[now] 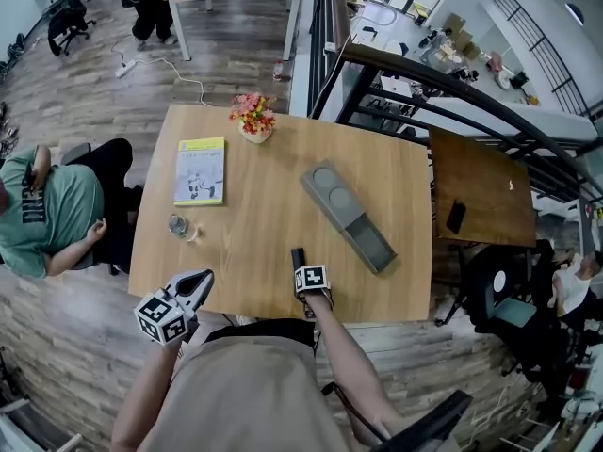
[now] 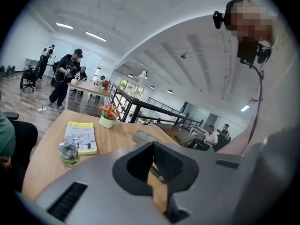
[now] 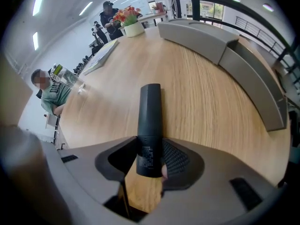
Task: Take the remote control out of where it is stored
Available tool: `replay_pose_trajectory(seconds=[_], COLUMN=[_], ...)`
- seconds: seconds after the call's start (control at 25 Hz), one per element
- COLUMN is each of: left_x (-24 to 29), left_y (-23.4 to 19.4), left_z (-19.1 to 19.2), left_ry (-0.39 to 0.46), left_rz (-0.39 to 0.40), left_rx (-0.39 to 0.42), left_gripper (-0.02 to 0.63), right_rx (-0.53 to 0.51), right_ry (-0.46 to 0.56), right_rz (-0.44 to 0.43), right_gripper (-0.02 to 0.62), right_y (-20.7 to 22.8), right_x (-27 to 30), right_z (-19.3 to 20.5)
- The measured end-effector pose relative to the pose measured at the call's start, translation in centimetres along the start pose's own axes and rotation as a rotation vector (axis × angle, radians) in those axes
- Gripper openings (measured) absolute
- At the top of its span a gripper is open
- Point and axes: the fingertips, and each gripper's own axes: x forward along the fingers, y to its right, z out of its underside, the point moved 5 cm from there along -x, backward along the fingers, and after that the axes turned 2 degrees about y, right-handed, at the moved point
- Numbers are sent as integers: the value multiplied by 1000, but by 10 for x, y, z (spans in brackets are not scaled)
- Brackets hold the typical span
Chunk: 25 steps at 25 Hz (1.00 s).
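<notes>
Right claw (image 3: 150, 153): clamped on the black remote control (image 3: 150, 121); your forearm reaches straight ahead, low over the counter's (image 1: 264, 205) near edge.
Remote control: outside the gray tray (image 1: 349, 217), well apart from it.
Left claw (image 2: 152, 161): jaws apart, empty, by the near-left corner.

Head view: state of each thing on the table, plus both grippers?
remote control: out of the storage box, held by right gripper.
right gripper: shut on remote control.
left gripper: jaws apart, empty.
storage box: lying on table, open trough empty.
book: closed, flat.
jar: upright.
flower pot: upright.
</notes>
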Motion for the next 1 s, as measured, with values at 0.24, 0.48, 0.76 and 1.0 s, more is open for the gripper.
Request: replay_pose_trajectory(seconds=[0.24,0.48,0.76,1.0], left_x=[-15,-36,-48,-37], left_y=[9,6,21,35], left_z=[3,9,-2,-9], left_ry=[-13,6,65,82], left_rz=[5,20,114,233], left_rx=[59,50,36,52], left_gripper=[5,5,5,6], right_rx=[-12,210,305,295], right_ry=[34,200,659,800], right_rz=[96,-103,-144,-185], right_gripper=[173,454,448,383], right_y=[-6,-25,-13,-17], right_x=[-2,-16,-121,-180], right_z=[-4,-5,-7,-9])
